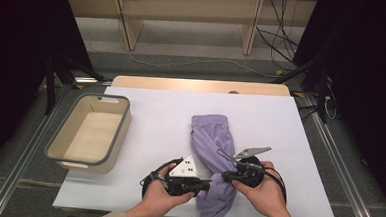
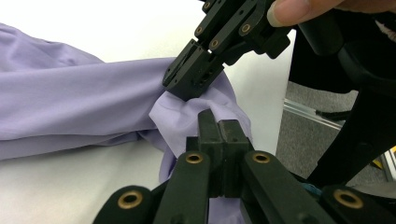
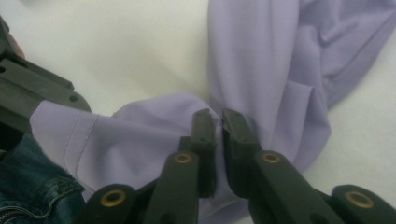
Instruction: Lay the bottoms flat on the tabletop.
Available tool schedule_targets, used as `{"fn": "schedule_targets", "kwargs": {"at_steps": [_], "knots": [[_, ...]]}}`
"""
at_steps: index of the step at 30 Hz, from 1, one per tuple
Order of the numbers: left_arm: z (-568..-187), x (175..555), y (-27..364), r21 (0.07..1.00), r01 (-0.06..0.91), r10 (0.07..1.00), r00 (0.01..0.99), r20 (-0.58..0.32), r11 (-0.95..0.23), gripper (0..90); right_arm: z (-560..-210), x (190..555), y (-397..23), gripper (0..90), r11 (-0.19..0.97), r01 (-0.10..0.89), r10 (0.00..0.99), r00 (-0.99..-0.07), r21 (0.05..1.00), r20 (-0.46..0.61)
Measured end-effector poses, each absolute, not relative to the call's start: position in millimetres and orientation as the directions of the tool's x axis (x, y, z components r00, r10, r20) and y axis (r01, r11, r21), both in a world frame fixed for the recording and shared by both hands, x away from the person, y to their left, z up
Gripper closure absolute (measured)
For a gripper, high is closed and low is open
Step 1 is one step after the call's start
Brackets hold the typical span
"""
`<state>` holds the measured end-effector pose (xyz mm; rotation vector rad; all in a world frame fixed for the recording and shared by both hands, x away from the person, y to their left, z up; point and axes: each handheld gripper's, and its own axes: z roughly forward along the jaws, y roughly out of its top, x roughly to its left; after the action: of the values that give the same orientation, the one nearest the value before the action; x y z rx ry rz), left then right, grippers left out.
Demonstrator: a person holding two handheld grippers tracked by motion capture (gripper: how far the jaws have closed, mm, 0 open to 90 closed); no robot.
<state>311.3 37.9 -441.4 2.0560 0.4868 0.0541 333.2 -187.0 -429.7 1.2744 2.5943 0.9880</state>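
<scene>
Covering most of the table (image 1: 145, 116) is a white sheet, and on its near middle lies the lilac garment (image 1: 214, 139), stretched from a rounded far end toward the person, with its near end bunched and twisted where both tools meet it. Judging from that, the work looks like folding or gathering the garment, and it seems at an early stage: a grip is taken at the near end, but the cloth is still rumpled, no neat fold shows, and the far part lies untouched on the sheet. At the left stands a beige bin with a grey-green rim (image 1: 125, 127), well apart from the garment; nothing lies in it, so if the garment belongs there, that move is still to come. The left hand-held gripper (image 2: 219, 128) has its jaws pressed together, pinching a fold of the lilac cloth. The right hand-held gripper (image 3: 219, 121) pinches the same bunched end, its jaws nearly together on the fabric.
</scene>
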Motion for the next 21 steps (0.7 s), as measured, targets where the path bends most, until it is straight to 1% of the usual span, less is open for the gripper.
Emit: {"fn": "schedule_targets", "kwargs": {"at_steps": [1,2,4,5,7,11,12,13,14,15,17,19,21], "knots": [[-442,311,36,0.841,0.316,0.359,0.92,-0.159,-0.439,89.6,-429,334,-189,78.9,0.431,0.69,0.747,-0.635,0.581,0.2],[-442,310,33,0.84,0.313,0.35,0.923,-0.159,-0.444,89.6,-428,335,-190,76.1,0.419,0.693,0.752,-0.627,0.587,0.204],[-442,309,30,0.841,0.307,0.344,0.926,-0.156,-0.446,89.5,-425,337,-188,71.3,0.408,0.684,0.756,-0.625,0.604,0.197],[-442,309,30,0.841,0.307,0.344,0.926,-0.156,-0.446,89.5,-425,337,-188,71.3,0.408,0.684,0.756,-0.625,0.604,0.197],[-442,308,26,0.842,0.3,0.333,0.93,-0.154,-0.449,89.5,-422,345,-181,64.3,0.405,0.666,0.757,-0.628,0.627,0.179],[-445,304,20,0.836,0.295,0.311,0.937,-0.159,-0.462,89.4,-425,361,-164,58.2,0.445,0.645,0.737,-0.658,0.621,0.155],[-445,304,20,0.836,0.295,0.311,0.937,-0.159,-0.462,89.4,-425,361,-164,58.2,0.445,0.645,0.737,-0.658,0.621,0.155],[-447,302,18,0.833,0.294,0.306,0.939,-0.16,-0.468,89.3,-430,368,-154,57.1,0.472,0.639,0.723,-0.675,0.607,0.148],[-447,302,18,0.833,0.294,0.306,0.939,-0.16,-0.468,89.3,-430,368,-154,57.1,0.472,0.639,0.723,-0.675,0.607,0.148],[-448,302,18,0.833,0.289,0.305,0.94,-0.153,-0.473,89.3,-436,374,-146,56.9,0.501,0.628,0.715,-0.688,0.595,0.125],[-449,301,18,0.833,0.282,0.304,0.942,-0.145,-0.477,89.2,-441,379,-140,59.8,0.524,0.625,0.716,-0.691,0.579,0.097],[-451,300,18,0.828,0.293,0.302,0.94,-0.159,-0.477,89.2,-446,383,-139,67.7,0.542,0.626,0.719,-0.691,0.561,0.078],[-452,300,17,0.828,0.289,0.3,0.941,-0.154,-0.481,89.2,-450,385,-139,78.5,0.555,0.622,0.719,-0.693,0.552,0.058]]}}
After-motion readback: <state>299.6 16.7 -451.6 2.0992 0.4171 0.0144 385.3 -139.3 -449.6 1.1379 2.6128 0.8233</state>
